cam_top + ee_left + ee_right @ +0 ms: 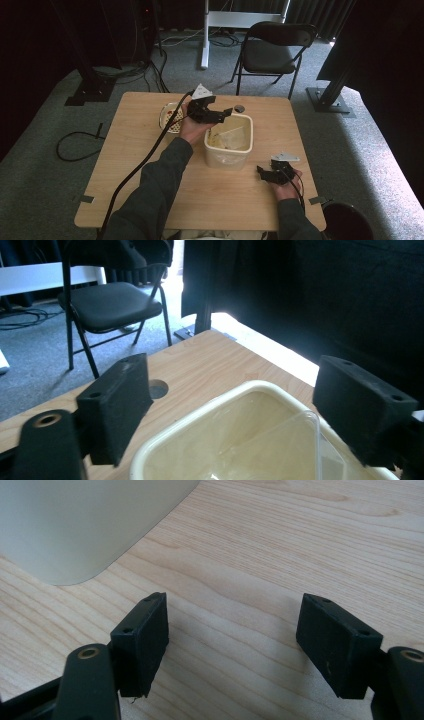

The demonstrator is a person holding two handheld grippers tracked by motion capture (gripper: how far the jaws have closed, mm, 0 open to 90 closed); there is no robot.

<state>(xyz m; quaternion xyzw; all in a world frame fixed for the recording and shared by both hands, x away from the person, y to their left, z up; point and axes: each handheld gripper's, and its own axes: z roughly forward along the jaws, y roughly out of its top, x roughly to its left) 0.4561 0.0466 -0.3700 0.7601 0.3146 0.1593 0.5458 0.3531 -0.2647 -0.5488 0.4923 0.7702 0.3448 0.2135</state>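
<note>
A square wooden table (150, 165) carries the work, standing on grey carpet (60, 115). Beyond its far edge stands one black folding chair (272, 50), well apart from everything on the top, and behind that a white frame (240, 20). A dark round bin (347, 222) sits at the table's near right corner on the floor. A small round hole (239, 108) is cut in the tabletop just behind the tub.

One cream plastic tub (227, 155) stands near the middle of the table: rectangular, rounded corners, upright, open-topped. Inside it lies clear plastic (232, 135), its curved transparent edge leaning across the hollow; what exactly it is cannot be made out. Just left of the tub, partly hidden by the left hand, sits one small white perforated basket (167, 112) with something red in it.

The left gripper (232, 405) hangs over the tub's far left corner, jaws standing apart and gripping nothing; the clear plastic lies below them, untouched. Its thick black cable (145, 160) trails back across the table. The right gripper (232, 635) rests low over bare wood to the right of the tub, near its rounded corner, jaws spread wide with nothing between them.
</note>
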